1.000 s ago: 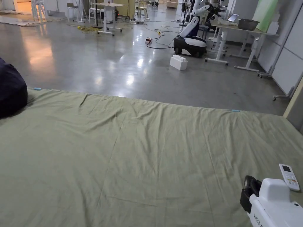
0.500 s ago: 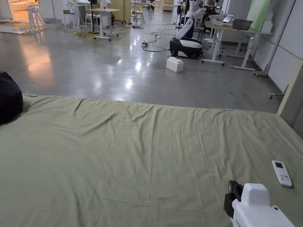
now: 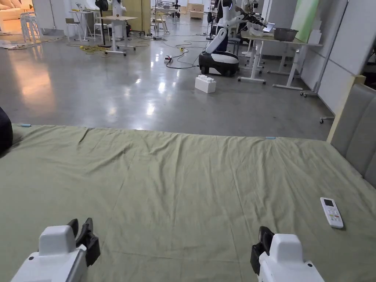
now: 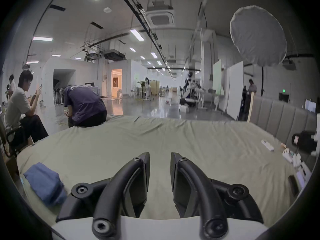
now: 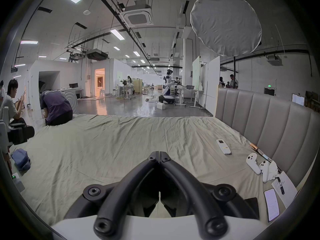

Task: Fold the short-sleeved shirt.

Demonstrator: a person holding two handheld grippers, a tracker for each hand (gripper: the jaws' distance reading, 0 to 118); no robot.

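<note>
Left gripper view puts the only garment I can find, a blue folded cloth (image 4: 45,183), at the lower left of the frame, lying on the green sheet (image 4: 173,139) just beside the left gripper (image 4: 159,172); whether it is the short-sleeved shirt I cannot tell, since no sleeve or collar shows. That gripper's jaws stand a moderate gap apart with nothing between them. In the right gripper view the right gripper (image 5: 159,157) has its jaws pressed tip to tip, also empty, and the same cloth sits far at the left edge. My worry is that both tools point at bare sheet in the middle of the frame, so a grab from here would likely pinch the bedding and drag its wrinkles instead of the garment. The right gripper would also need to open before it could take anything. On the right side of that frame lie clutter a spread shirt could sweep: one white remote (image 5: 223,146), two white game controllers (image 5: 253,163), one phone (image 5: 271,203) and one sheet of paper (image 5: 284,188), all near the grey headboard (image 5: 268,115). One person in a dark shirt (image 5: 56,108) sits on the bed's far left corner, so a wide spread could reach them. I count one cloth and two grippers.
</note>
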